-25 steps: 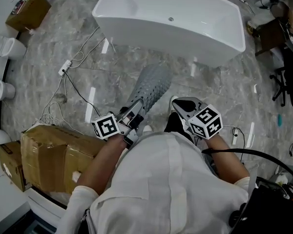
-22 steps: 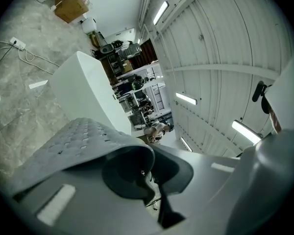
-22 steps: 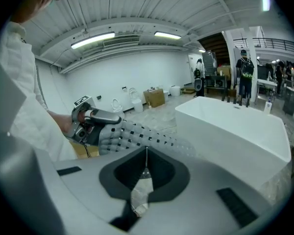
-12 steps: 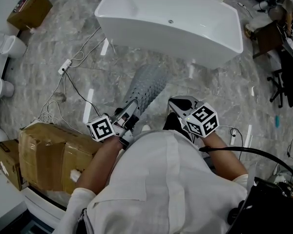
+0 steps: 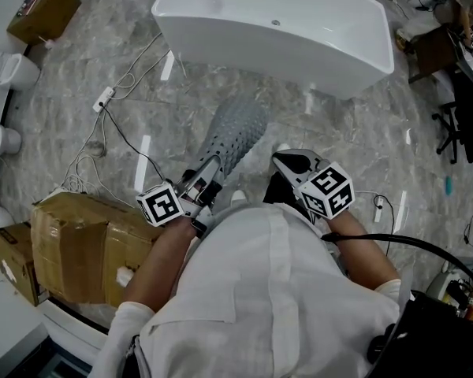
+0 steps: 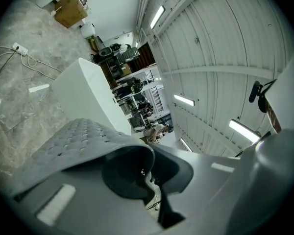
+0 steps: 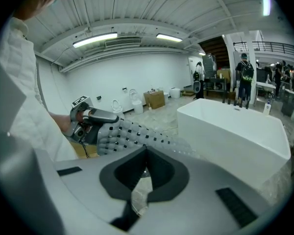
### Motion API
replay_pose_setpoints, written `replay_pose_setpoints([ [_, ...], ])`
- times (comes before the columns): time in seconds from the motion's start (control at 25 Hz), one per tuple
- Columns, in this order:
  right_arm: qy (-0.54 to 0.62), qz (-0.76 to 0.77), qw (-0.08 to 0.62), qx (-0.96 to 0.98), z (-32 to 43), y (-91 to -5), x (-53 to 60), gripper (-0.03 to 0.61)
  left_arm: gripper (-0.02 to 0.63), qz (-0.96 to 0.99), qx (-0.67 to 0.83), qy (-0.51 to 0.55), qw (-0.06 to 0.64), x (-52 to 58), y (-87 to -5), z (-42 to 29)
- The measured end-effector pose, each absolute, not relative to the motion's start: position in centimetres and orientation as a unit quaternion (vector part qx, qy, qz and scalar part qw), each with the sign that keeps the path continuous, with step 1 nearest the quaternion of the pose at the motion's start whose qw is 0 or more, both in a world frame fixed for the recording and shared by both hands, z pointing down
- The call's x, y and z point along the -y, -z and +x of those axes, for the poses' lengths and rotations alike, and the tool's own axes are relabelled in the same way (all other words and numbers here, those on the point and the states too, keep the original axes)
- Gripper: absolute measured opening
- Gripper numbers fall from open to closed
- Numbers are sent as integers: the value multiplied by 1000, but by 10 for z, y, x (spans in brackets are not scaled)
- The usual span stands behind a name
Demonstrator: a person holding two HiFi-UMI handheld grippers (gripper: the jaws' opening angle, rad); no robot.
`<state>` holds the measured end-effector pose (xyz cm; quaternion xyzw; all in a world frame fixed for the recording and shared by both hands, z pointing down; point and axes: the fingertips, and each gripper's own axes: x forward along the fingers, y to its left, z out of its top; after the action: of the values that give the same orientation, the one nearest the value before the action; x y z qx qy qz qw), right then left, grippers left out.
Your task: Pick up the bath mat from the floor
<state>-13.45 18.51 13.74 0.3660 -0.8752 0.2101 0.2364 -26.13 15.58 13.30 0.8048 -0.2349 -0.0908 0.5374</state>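
Note:
The grey studded bath mat (image 5: 238, 128) hangs stretched out from my left gripper (image 5: 210, 169), which is shut on its near end. Its far end points toward the tub. In the left gripper view the mat (image 6: 71, 141) drapes over the jaws of the left gripper (image 6: 148, 171). My right gripper (image 5: 284, 161) is beside it to the right, a short way from the mat. Its jaws are closing with nothing between them, and in the right gripper view the tips of the right gripper (image 7: 146, 153) meet. That view also shows the mat (image 7: 134, 133) held by the left gripper (image 7: 90, 117).
A white bathtub (image 5: 276, 22) stands ahead on the grey marble floor. A torn cardboard box (image 5: 79, 246) sits at my left, with cables and a power strip (image 5: 104, 99) beyond it. White toilets (image 5: 8, 73) line the left edge. Office chairs (image 5: 461, 124) stand at the right.
My left gripper has drifted slightly left and toward me with the mat still in it. The right gripper has hardly moved.

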Motion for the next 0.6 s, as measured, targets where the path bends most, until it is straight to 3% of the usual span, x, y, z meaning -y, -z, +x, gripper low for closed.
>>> replay_pose_setpoints([
  [0.6, -228, 383, 232, 864, -140, -144, -215, 6, 17, 803, 213, 94, 549, -173, -142, -265],
])
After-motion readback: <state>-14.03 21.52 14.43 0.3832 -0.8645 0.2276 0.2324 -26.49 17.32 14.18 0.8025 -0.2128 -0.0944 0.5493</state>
